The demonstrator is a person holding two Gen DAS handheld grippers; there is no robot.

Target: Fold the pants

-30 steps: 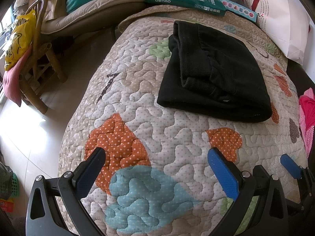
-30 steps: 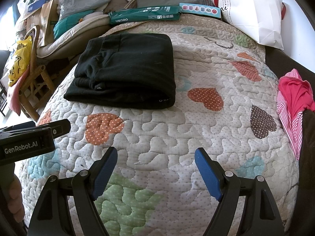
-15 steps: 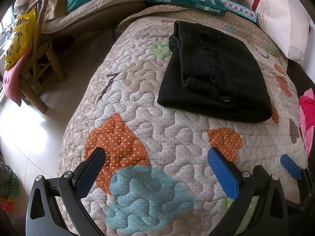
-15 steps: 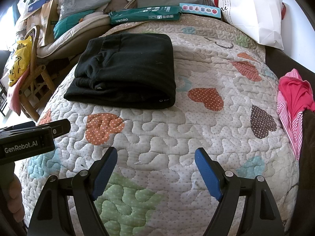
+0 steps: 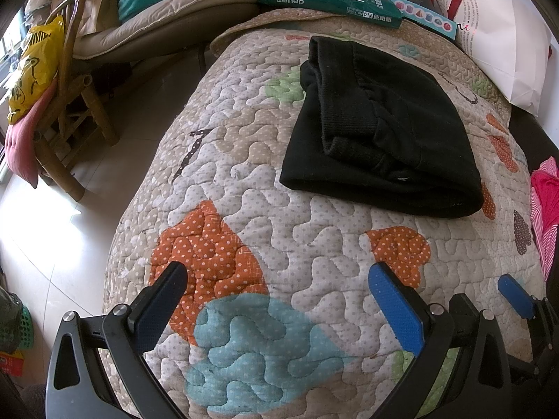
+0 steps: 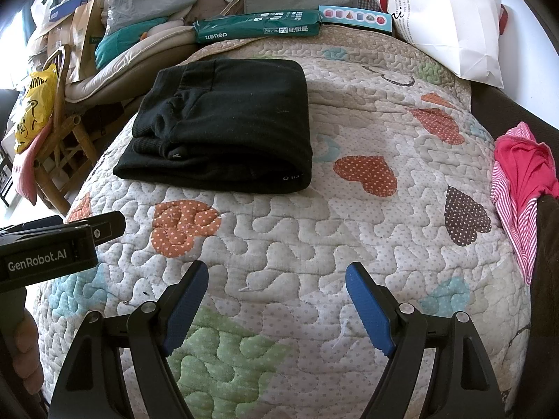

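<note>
Black pants (image 6: 223,125), soft, limp and best pinched at a thick folded edge, are seen folded on the quilt (image 6: 297,244), beyond both tongs (image 5: 277,300) (image 6: 276,300), held apart and empty.

pants (image 6: 223,132): 1 | quilt (image 6: 279,244): 1 | green paper pack (image 6: 258,26): 1 | white bag (image 6: 443,17): 1 | grippers: 2

Quilt (image 6: 279,244): stitched cotton-like cloth, puffy, matt, dotted patches. Pants (image 6: 223,125) on the quilt: black knit cloth, matt, ribbed at one band. Beyond the pants, green packet (image 6: 258,26): glossy wrapper; white bag (image 6: 443,17): smooth paper. Left of the quilt, chair (image 5: 66,104): bamboo-like wood, slight sheen. Right gripper (image 6: 277,305): matt black plastic, blue textured pads, metal pins.
</note>
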